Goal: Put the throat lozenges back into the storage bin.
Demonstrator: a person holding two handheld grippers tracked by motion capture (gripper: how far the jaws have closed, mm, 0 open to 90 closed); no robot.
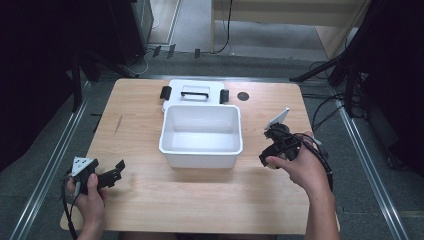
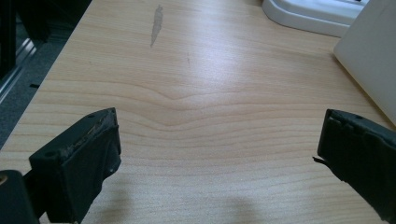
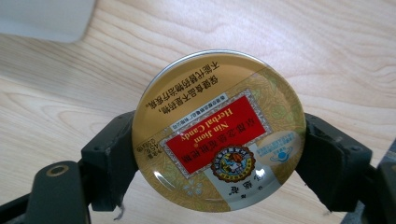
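The right claw (image 3: 219, 154) grips a round tin (image 3: 218, 131) of herbal candy, its jaws pressing the rim from opposite sides so that the gold lid with its red label faces the right gripper view's camera. The tin is held clear of the bench (image 3: 327, 56), whose pale wood grain shows beneath and around it. In the high view the right claw (image 1: 272, 150) sits in the right hand (image 1: 299, 167) over the bench's right part, just right of the tub (image 1: 201, 150), with a cable looping from it. The tub, white and rectangular, stands open near the bench's middle; its lid (image 1: 195, 92), white with a dark handle and two dark clips, lies flat and touching it on the far side. A small dark disc (image 1: 243, 96) lies to the right of the lid. The left claw (image 2: 215, 154) is open, its jaws set wide apart over bare wood with nothing between them; in the high view it rests in the left hand (image 1: 90, 192) near the bench's near left corner, well apart from the tub.
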